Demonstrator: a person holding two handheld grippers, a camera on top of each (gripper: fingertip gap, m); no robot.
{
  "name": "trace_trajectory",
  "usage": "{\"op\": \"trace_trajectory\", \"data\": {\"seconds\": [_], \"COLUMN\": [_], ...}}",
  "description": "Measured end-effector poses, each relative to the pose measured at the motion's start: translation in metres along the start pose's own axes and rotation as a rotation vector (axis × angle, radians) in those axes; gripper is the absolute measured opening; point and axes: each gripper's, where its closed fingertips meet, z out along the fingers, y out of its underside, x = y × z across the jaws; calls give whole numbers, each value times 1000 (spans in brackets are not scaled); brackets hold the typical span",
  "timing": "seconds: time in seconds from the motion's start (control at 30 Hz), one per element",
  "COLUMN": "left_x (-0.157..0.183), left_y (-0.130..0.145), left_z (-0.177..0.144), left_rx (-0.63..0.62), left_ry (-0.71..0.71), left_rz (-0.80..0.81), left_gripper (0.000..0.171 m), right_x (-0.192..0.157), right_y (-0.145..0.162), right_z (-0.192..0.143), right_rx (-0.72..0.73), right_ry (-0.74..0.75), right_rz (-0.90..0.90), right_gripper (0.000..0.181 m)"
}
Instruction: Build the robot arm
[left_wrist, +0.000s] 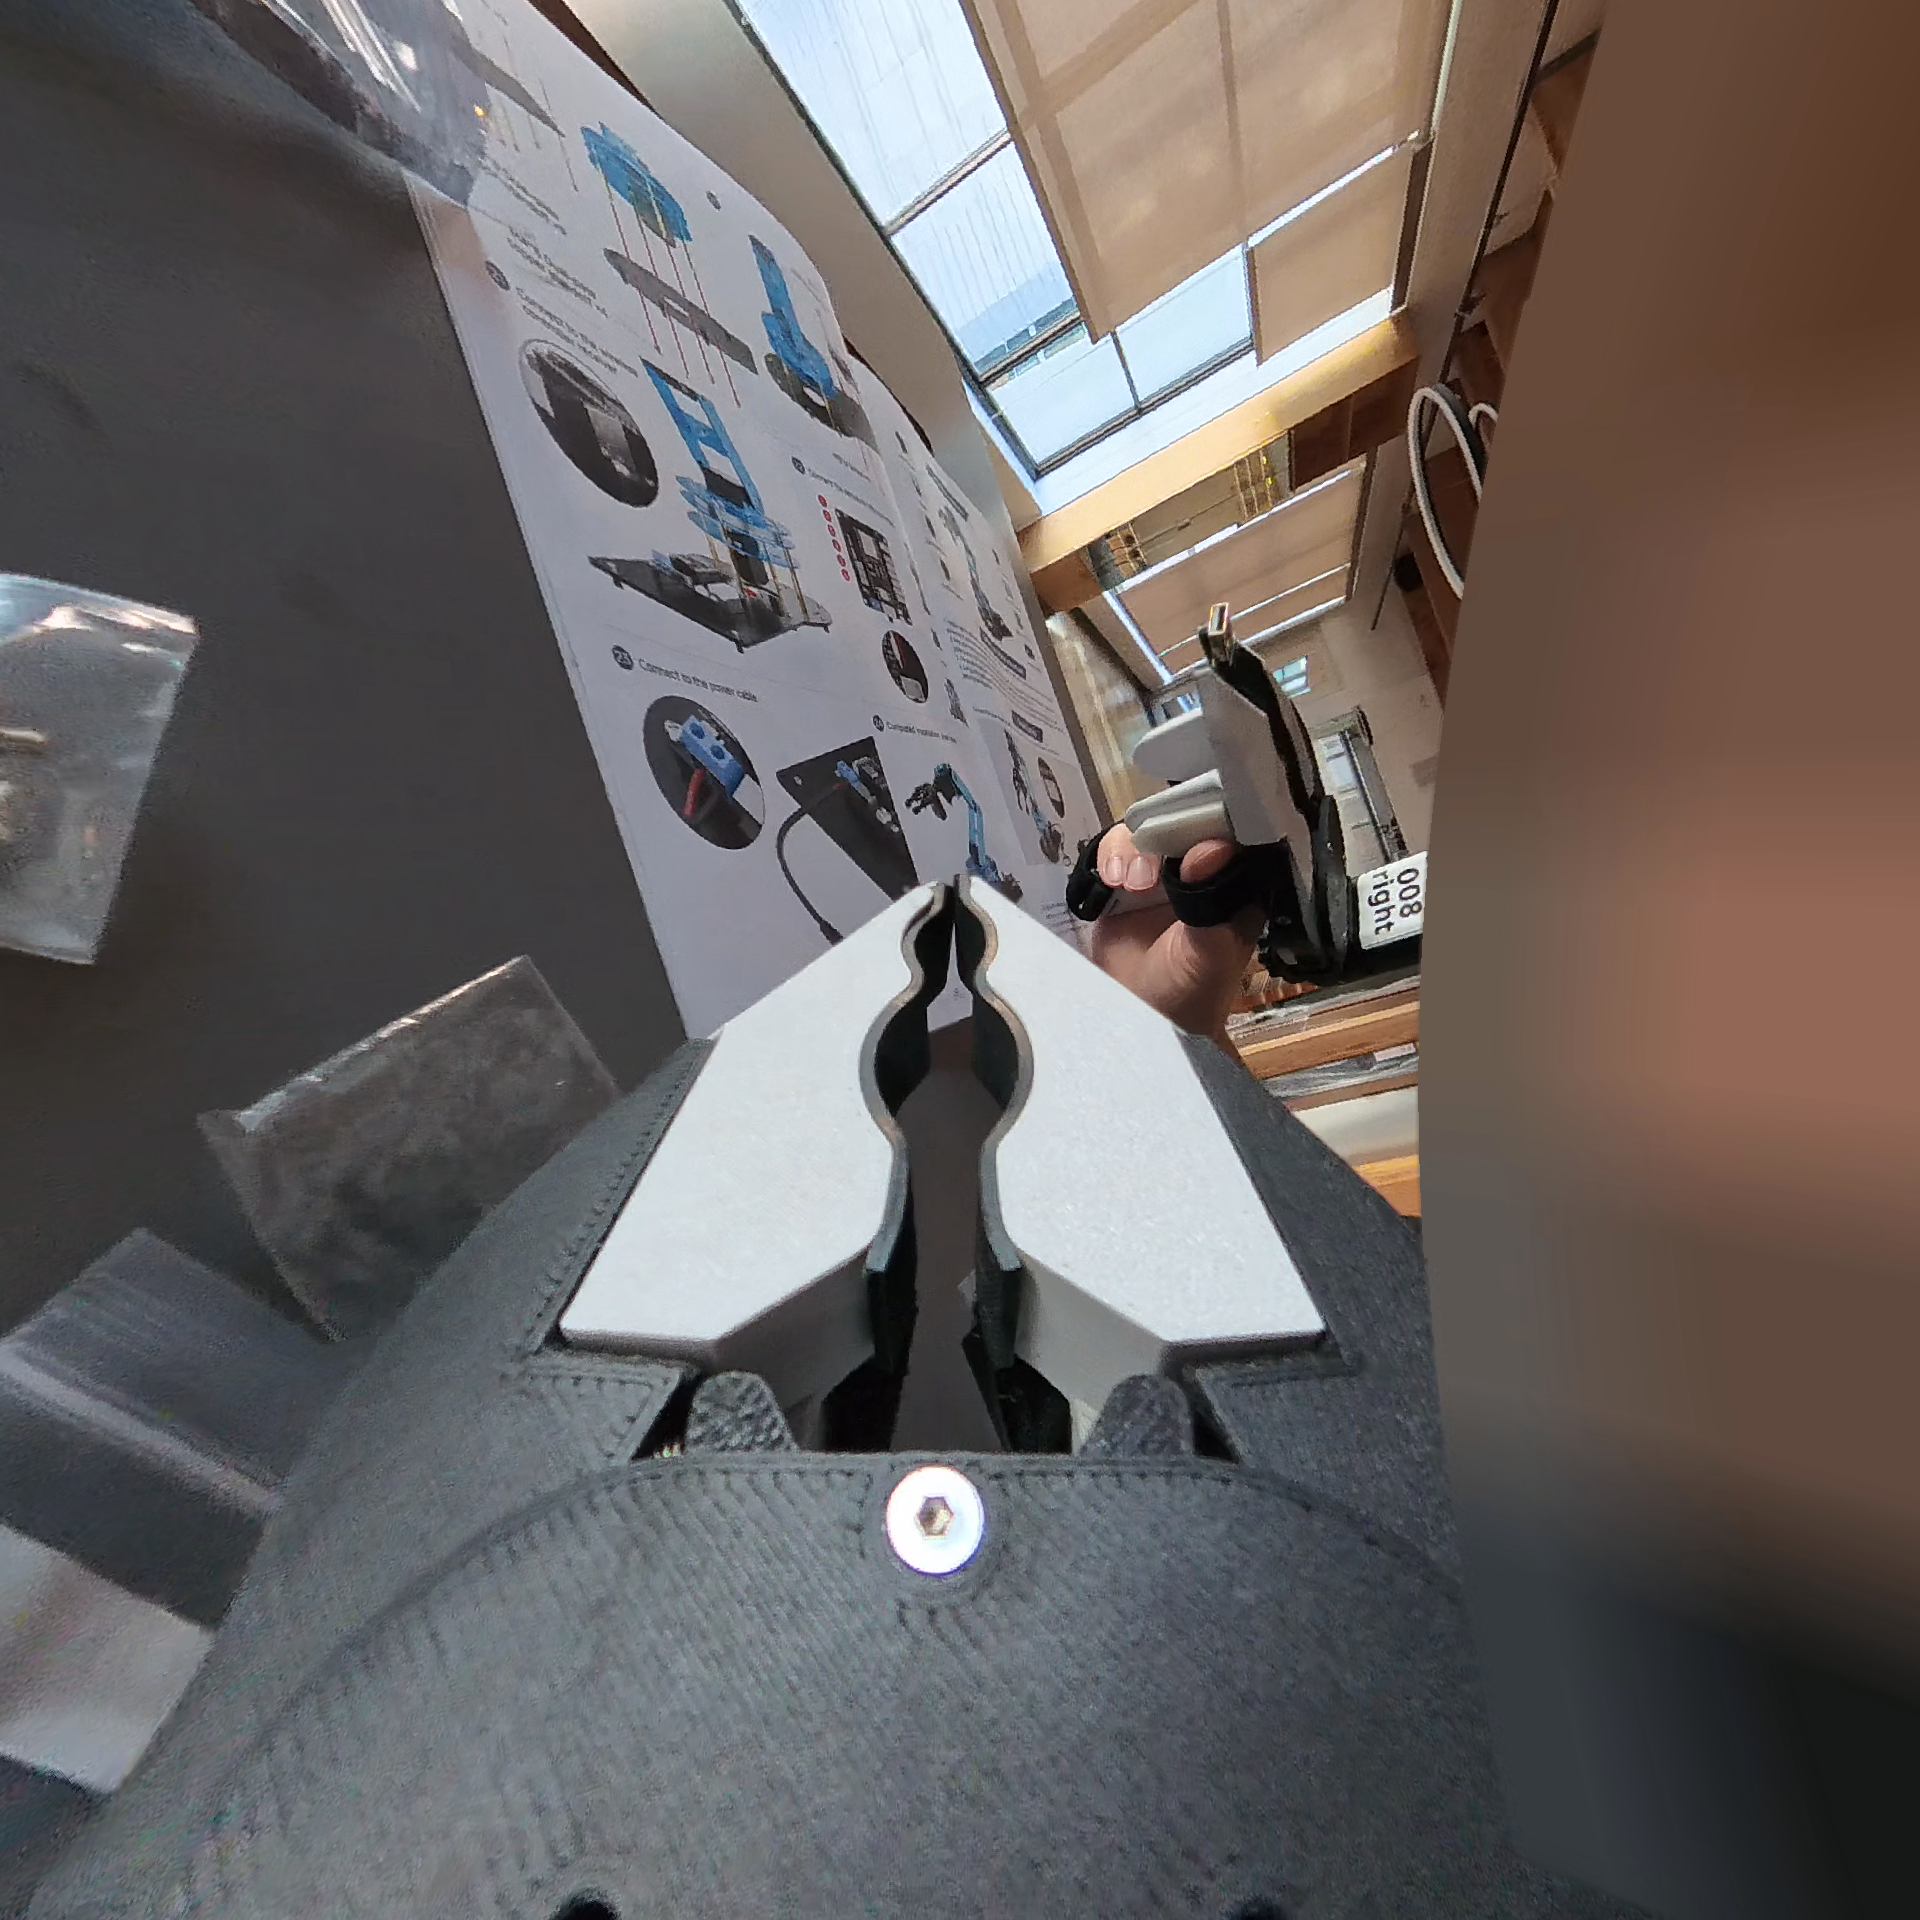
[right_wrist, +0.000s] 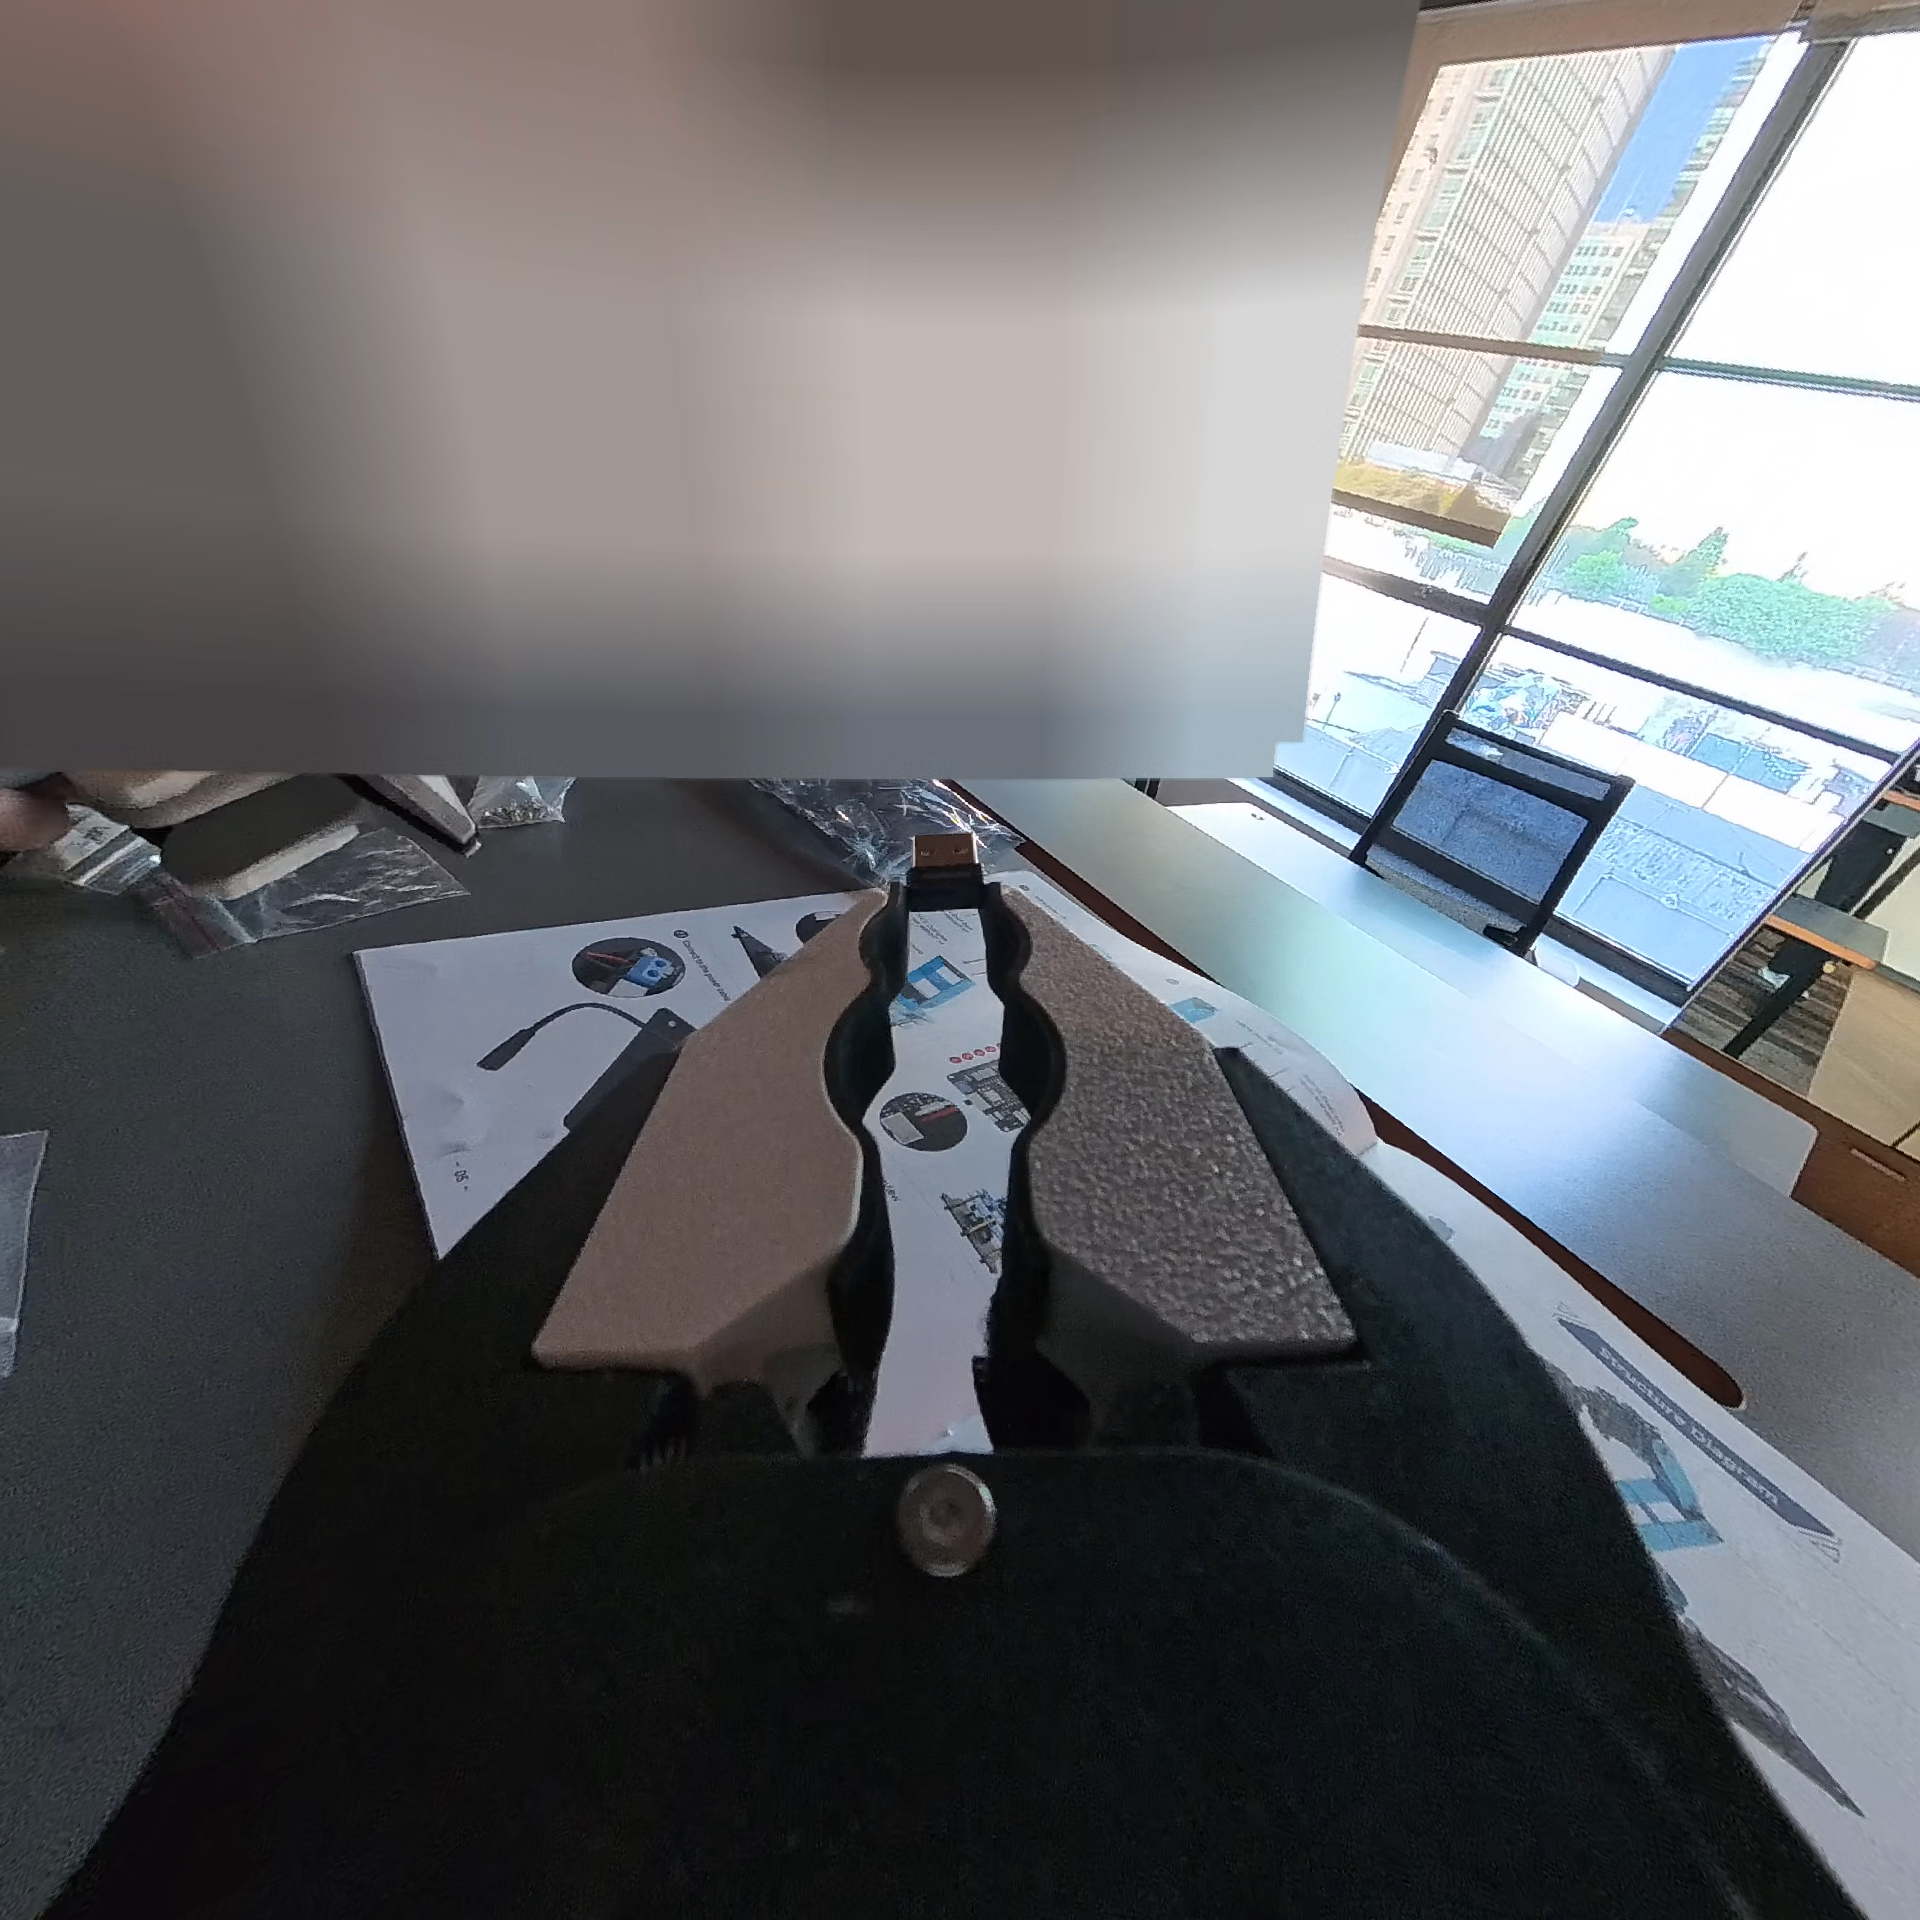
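Fingertips of the left gripper (left_wrist: 954, 899) meet, clenched on nothing, above an instruction sheet (left_wrist: 727, 582) on the dark table (left_wrist: 260, 520). Right wrist view: right gripper (right_wrist: 943, 894) pinches a USB plug (right_wrist: 943, 860) over that sheet.

Matt grey plastic tongs (left_wrist: 954, 896); glossy paper manual (left_wrist: 727, 540); metal plug (right_wrist: 945, 854).

Not much elbow room on the dark table (right_wrist: 208, 1091): the open instruction sheet (right_wrist: 499, 1039) sprawls across the middle, and clear plastic bags (right_wrist: 343, 883) crowd the far side, with more bags (left_wrist: 416, 1122) close beside the left gripper (left_wrist: 954, 894). The bare strip between sheet and bags looks passable. The right gripper (right_wrist: 943, 894) hangs over the paper, and the pale desk (right_wrist: 1351, 997) beyond it lies open.
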Motion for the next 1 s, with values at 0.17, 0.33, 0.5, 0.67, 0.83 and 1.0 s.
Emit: {"op": "trace_trajectory", "data": {"seconds": [0.17, 0.33, 0.5, 0.67, 0.83, 1.0], "left_x": [19, 31, 43, 44, 43, 39], "left_y": [4, -6, -14, -19, -18, -9], "left_z": [6, 0, -6, -10, -8, 0], "left_rx": [-3, 32, 60, 71, 51, 6], "left_ry": [36, -2, -11, -14, -44, -28], "left_rz": [67, 239, 382, 418, 502, 486], "left_gripper": [0, 0, 0, 0, 0, 0], "right_x": [2, -3, -5, -1, -2, -1], "right_y": [-2, -3, -6, -7, -6, -4], "right_z": [-2, 1, 0, -1, 1, 3], "right_rx": [12, 17, 26, 34, 23, 14], "right_ry": [5, -12, -7, 11, 16, 30], "right_rz": [6, 2, -17, -13, -23, -38], "right_gripper": [13, 13, 13, 13, 13, 13]}}
